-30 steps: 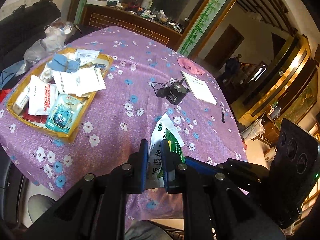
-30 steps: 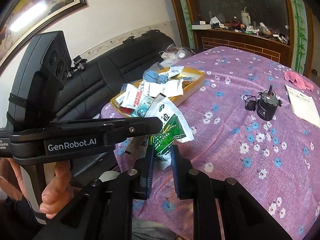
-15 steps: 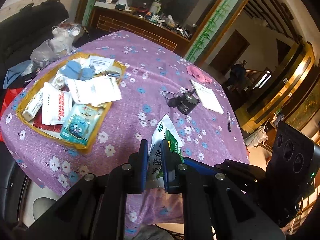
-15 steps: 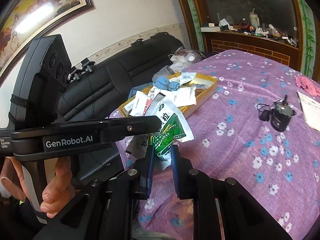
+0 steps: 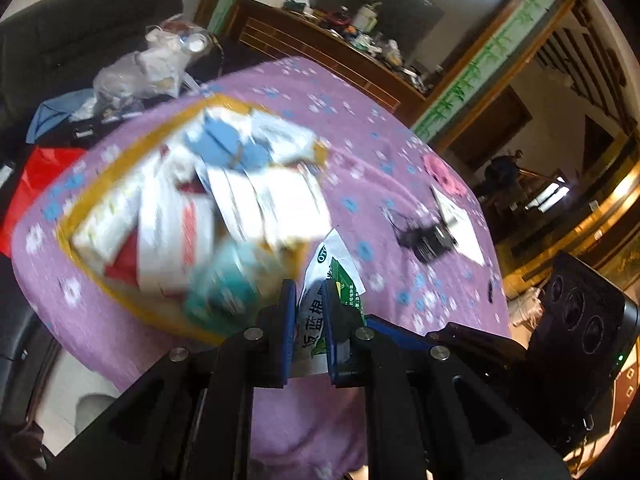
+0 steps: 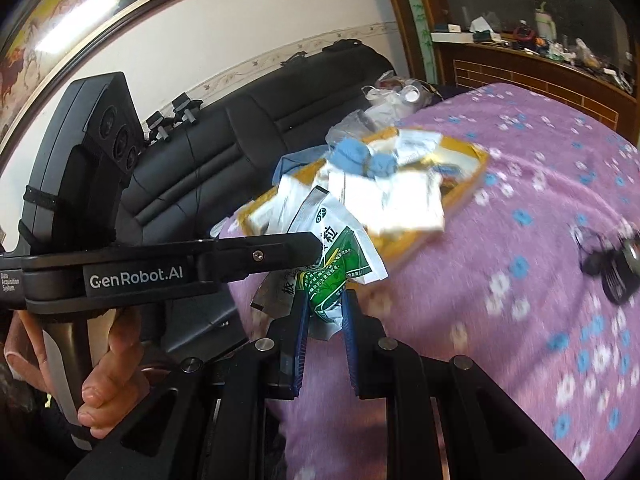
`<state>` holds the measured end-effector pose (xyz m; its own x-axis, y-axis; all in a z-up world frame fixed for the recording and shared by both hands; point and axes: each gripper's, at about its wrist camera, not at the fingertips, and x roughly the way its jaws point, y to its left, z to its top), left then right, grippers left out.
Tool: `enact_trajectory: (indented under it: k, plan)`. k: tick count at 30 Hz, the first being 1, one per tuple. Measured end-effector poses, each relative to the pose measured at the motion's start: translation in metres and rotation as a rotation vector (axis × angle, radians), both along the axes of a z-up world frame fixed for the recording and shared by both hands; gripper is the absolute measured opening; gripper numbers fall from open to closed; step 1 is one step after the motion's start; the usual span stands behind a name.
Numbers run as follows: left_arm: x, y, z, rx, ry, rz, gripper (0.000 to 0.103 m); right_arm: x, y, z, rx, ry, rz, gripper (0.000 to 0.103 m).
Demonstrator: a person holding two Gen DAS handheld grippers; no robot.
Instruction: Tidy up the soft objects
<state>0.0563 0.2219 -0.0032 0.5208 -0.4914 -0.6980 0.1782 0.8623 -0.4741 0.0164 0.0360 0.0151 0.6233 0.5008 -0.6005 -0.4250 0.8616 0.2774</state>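
Both grippers hold one green and white soft packet [image 5: 326, 276] in the air over the near edge of the table; it also shows in the right wrist view [image 6: 336, 248]. My left gripper [image 5: 309, 300] is shut on its lower part. My right gripper [image 6: 324, 312] is shut on its crumpled green end, and the left gripper's body crosses that view. A yellow tray [image 5: 120, 152] full of white, red and blue packets lies just beyond the packet, blurred; it also shows in the right wrist view [image 6: 468, 196].
A purple flowered cloth [image 5: 360, 152] covers the round table. A small black motor with a cable [image 5: 428, 240], a white paper [image 5: 460, 220] and a pink rag [image 5: 444, 172] lie on the right. A black sofa [image 6: 240, 136] with bags stands behind the tray.
Both grippers have moved with the packet to the left, toward the tray, which now looks larger and closer. The grip on the packet is unchanged.
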Motion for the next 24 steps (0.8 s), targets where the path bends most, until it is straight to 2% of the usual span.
enact_trajectory:
  k: [5, 8, 11, 13, 14, 15, 16, 17, 18, 20, 24]
  plan:
    - [0.043, 0.019, 0.003, 0.011, -0.008, 0.068, 0.010, 0.063, 0.015, 0.006, 0.038, 0.010, 0.021, 0.016]
    - [0.071, 0.026, -0.007, 0.015, 0.019, 0.087, 0.010, 0.096, 0.026, 0.005, 0.022, 0.009, 0.011, 0.017]
    - [0.092, 0.025, -0.029, 0.099, 0.083, 0.115, 0.011, 0.131, 0.035, -0.010, 0.008, 0.042, -0.007, 0.021]
    - [0.086, 0.031, -0.033, 0.085, 0.083, 0.145, 0.011, 0.146, 0.035, -0.023, 0.035, 0.105, -0.028, 0.031]
    - [0.080, 0.033, -0.031, 0.073, 0.071, 0.152, 0.011, 0.145, 0.032, -0.025, 0.069, 0.110, -0.031, 0.040]
    - [0.073, 0.037, -0.028, 0.058, 0.048, 0.161, 0.012, 0.140, 0.027, -0.024, 0.099, 0.088, -0.046, 0.054]
    - [0.066, 0.039, -0.024, 0.045, 0.023, 0.168, 0.018, 0.134, 0.023, -0.021, 0.119, 0.063, -0.060, 0.063]
    - [0.060, 0.041, -0.020, 0.044, 0.006, 0.179, 0.031, 0.127, 0.019, -0.020, 0.136, 0.045, -0.074, 0.077]
    - [0.053, 0.042, -0.016, 0.050, -0.012, 0.195, 0.048, 0.120, 0.014, -0.019, 0.160, 0.032, -0.092, 0.080]
    - [0.037, 0.042, -0.008, 0.074, -0.058, 0.228, 0.062, 0.106, 0.007, -0.023, 0.203, 0.037, -0.101, 0.080]
    - [0.008, 0.033, 0.003, 0.185, -0.120, 0.260, 0.062, 0.078, 0.011, -0.030, 0.140, 0.013, -0.146, 0.080]
